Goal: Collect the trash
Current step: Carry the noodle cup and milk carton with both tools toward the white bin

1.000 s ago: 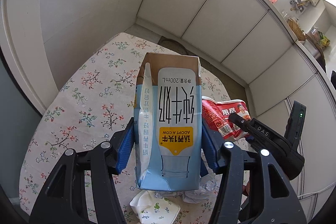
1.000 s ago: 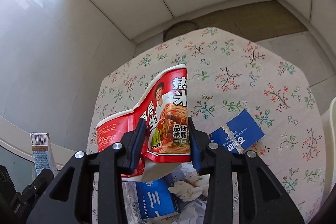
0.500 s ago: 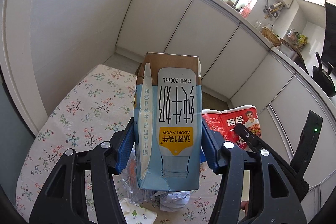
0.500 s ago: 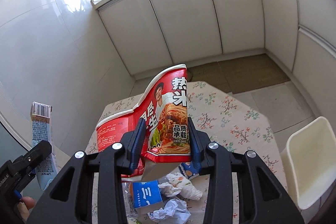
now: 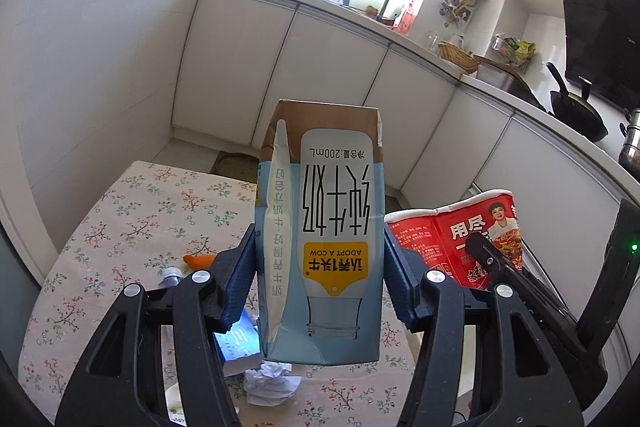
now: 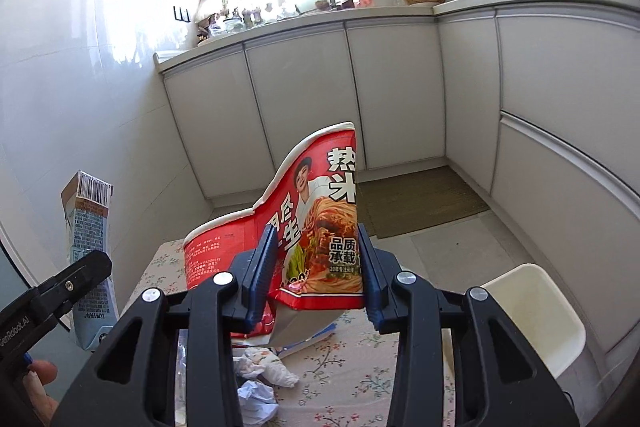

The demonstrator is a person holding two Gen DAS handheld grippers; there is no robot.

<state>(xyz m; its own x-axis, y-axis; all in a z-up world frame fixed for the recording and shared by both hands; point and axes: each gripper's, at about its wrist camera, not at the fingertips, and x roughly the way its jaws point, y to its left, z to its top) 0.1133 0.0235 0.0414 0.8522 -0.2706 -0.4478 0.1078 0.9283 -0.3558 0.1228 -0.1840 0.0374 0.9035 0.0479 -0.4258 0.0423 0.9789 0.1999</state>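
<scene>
My left gripper [image 5: 320, 269] is shut on a light blue milk carton [image 5: 320, 227], held upside down above the floral table [image 5: 132, 211]. To its right the right gripper grips a crushed red noodle cup [image 5: 452, 239]. In the right wrist view, my right gripper [image 6: 316, 267] is shut on that flattened red noodle cup [image 6: 316, 211], lifted over the table [image 6: 360, 379]. The milk carton [image 6: 88, 239] shows at the far left in the other gripper's jaws, with a hand below it.
Crumpled white paper [image 5: 272, 383], a blue packet [image 5: 236, 343], an orange scrap [image 5: 198, 259] and a bottle cap [image 5: 172, 273] lie on the table. More paper balls [image 6: 260, 375] are below the cup. A white chair [image 6: 532, 311] stands right. White cabinets [image 6: 304, 99] ring the room.
Both grippers rose and tilted upward with their loads; the table dropped lower in view and the cabinets, counter and window came into sight. The grips stayed the same.
</scene>
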